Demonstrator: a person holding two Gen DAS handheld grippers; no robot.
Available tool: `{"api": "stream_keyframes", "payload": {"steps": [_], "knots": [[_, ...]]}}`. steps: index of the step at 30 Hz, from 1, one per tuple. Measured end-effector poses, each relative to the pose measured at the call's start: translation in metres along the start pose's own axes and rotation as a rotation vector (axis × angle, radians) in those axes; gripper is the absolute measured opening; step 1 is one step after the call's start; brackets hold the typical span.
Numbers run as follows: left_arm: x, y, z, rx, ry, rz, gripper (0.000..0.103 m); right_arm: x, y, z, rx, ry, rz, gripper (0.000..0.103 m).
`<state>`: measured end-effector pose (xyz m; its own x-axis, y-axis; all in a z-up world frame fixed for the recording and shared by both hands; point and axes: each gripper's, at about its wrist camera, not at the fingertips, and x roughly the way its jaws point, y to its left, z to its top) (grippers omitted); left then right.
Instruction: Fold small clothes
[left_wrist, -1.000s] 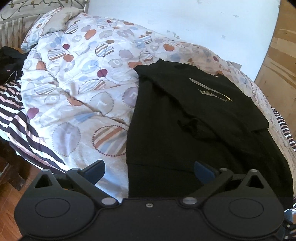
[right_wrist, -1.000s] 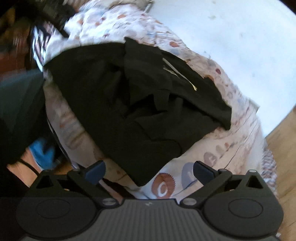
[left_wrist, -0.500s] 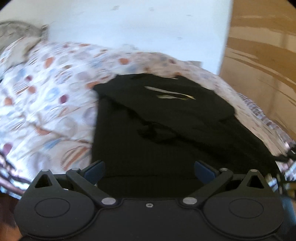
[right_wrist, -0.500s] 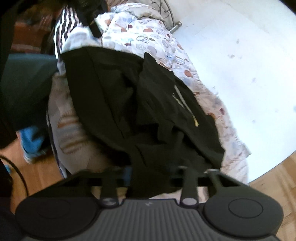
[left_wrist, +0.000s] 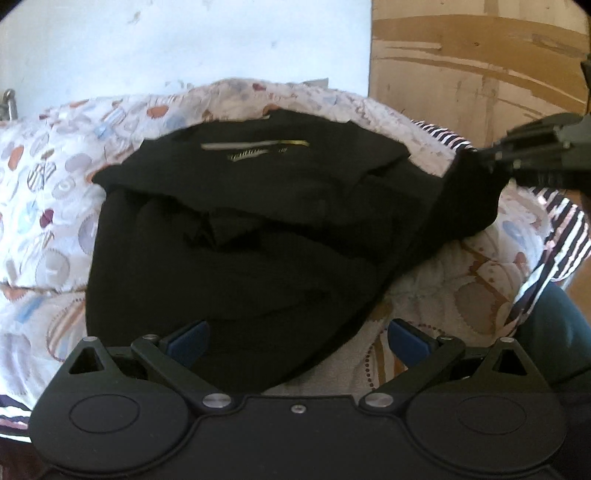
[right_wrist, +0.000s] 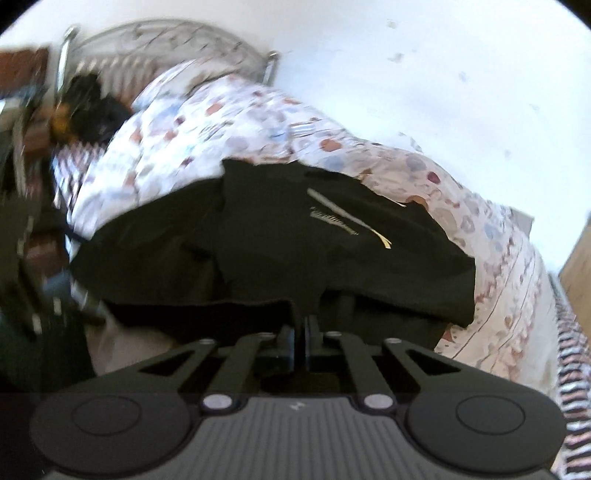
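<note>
While the patterned duvet (left_wrist: 55, 206) covers the bed, the black garment (left_wrist: 236, 236) lies crumpled on it, folds indistinct. Right hand-held gripper (right_wrist: 300, 341) pinches its lifted edge; fingertips partly hidden. Left hand-held gripper (left_wrist: 297, 341) stands spread above the hem.

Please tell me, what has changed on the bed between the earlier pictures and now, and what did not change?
The right gripper, open a second ago, has shut on an edge of the black garment and lifted that corner off the patterned quilt. The left gripper came closer over the garment's near edge. Unchanged: the left gripper is open and holds nothing, and the garment lies mostly on the quilt, logo side up.
</note>
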<state>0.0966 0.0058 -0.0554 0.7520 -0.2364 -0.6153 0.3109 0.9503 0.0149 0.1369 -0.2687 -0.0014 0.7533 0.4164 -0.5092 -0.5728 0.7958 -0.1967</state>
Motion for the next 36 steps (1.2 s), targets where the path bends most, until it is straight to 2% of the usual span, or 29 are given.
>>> {"api": "stream_keyframes", "payload": {"steps": [3, 8, 15, 17, 19, 21, 28, 30, 33, 36], "knots": [[0.011, -0.001, 0.0, 0.029, 0.026, 0.049, 0.102, 0.012, -0.01, 0.004, 0.053, -0.016, -0.012, 0.004], [0.023, -0.002, -0.005, 0.054, 0.071, 0.078, 0.102, 0.022, -0.024, 0.008, 0.111, -0.03, -0.003, 0.003], [0.019, 0.002, -0.009, 0.06, 0.093, 0.077, 0.102, 0.004, -0.004, -0.009, -0.023, 0.029, 0.064, 0.004], [0.018, 0.005, -0.01, 0.067, 0.1, 0.079, 0.102, -0.002, 0.0, -0.019, -0.066, 0.07, 0.081, 0.008], [0.017, 0.008, -0.012, 0.067, 0.109, 0.081, 0.102, -0.005, 0.004, -0.027, -0.09, 0.109, 0.09, 0.022], [0.017, 0.01, -0.013, 0.064, 0.116, 0.081, 0.102, -0.008, 0.008, -0.038, -0.115, 0.147, 0.108, 0.028], [0.012, 0.017, -0.012, 0.046, 0.127, 0.096, 0.102, -0.022, 0.027, -0.062, -0.298, 0.22, 0.201, 0.066], [0.01, 0.017, -0.012, 0.044, 0.127, 0.101, 0.102, -0.025, 0.034, -0.066, -0.375, 0.227, 0.2, 0.071], [0.008, 0.018, -0.013, 0.043, 0.129, 0.11, 0.102, -0.023, 0.05, -0.075, -0.524, 0.245, 0.169, 0.072], [0.007, 0.019, -0.014, 0.038, 0.13, 0.118, 0.102, -0.017, 0.066, -0.087, -0.68, 0.25, 0.099, 0.07]]}}
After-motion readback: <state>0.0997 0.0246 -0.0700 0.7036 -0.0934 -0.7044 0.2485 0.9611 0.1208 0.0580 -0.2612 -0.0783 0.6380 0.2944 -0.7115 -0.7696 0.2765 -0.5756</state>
